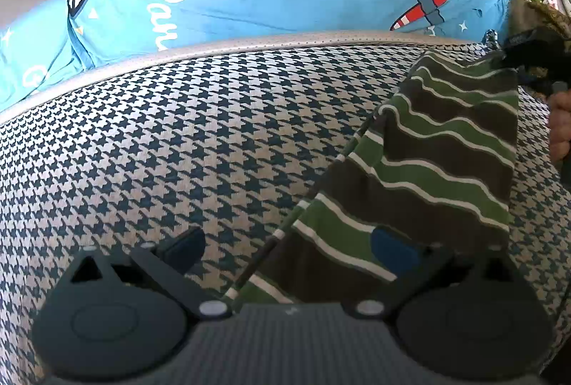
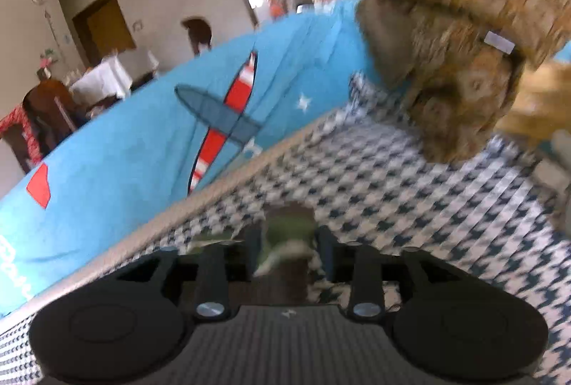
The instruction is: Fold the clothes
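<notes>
Right tongs (image 2: 287, 251) pinch striped garment (image 1: 446, 163) taut.

garment (image 1: 446, 163): green/brown/white stripes | cushion (image 1: 200, 142): navy-white houndstooth | blurred heap (image 2: 460, 63): seemingly tan

Bright daylight fills both fisheye views; the left is sharp, the right smeared by motion blur.

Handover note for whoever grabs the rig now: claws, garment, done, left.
Left claw: open, fingers either side of the near edge of the striped garment, not clamped.
Right claw: shut on the striped garment's far corner, holding it raised.
Garment: green, brown and white stripes, stretched diagonally over the houndstooth cushion, one side folded over.
Done: no finished fold visible.
Left: close the left claw on the near edge, complete the folds, lay it flat.
</notes>
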Action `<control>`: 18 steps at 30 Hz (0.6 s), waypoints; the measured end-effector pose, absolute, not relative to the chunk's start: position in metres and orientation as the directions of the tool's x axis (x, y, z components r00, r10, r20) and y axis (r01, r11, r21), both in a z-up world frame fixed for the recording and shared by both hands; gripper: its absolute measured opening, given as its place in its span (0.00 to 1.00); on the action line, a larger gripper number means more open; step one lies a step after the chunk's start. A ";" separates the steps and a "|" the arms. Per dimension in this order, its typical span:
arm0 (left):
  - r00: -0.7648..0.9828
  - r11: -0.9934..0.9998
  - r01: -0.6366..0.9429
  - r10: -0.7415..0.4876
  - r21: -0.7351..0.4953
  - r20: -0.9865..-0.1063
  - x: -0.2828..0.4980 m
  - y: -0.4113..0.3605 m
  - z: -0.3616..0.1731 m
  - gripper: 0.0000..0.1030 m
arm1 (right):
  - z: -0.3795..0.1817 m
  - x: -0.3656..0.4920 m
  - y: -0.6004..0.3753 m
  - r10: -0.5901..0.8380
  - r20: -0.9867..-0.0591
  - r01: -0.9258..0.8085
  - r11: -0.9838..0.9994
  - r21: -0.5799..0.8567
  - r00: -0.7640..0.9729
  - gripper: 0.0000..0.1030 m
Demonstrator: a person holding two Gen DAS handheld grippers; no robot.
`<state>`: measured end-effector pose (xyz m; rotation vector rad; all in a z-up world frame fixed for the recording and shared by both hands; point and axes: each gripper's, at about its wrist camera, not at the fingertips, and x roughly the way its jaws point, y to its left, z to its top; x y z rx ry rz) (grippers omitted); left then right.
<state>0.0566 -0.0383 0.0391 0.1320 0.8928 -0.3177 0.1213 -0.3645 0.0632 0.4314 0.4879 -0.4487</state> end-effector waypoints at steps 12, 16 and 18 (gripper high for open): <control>0.572 0.955 0.294 -0.204 -0.034 -0.795 0.062 -0.035 0.033 1.00 | 0.097 0.082 -0.321 -0.209 -0.422 0.328 0.915 0.234 0.882 0.47; 0.582 0.960 0.280 -0.195 -0.031 -0.789 0.061 -0.029 0.033 1.00 | 0.089 0.066 -0.301 -0.105 -0.465 0.248 0.934 0.257 0.879 0.53; 0.591 0.962 0.271 -0.187 -0.025 -0.784 0.059 -0.026 0.034 1.00 | 0.084 0.055 -0.292 -0.072 -0.481 0.225 0.936 0.269 0.874 0.53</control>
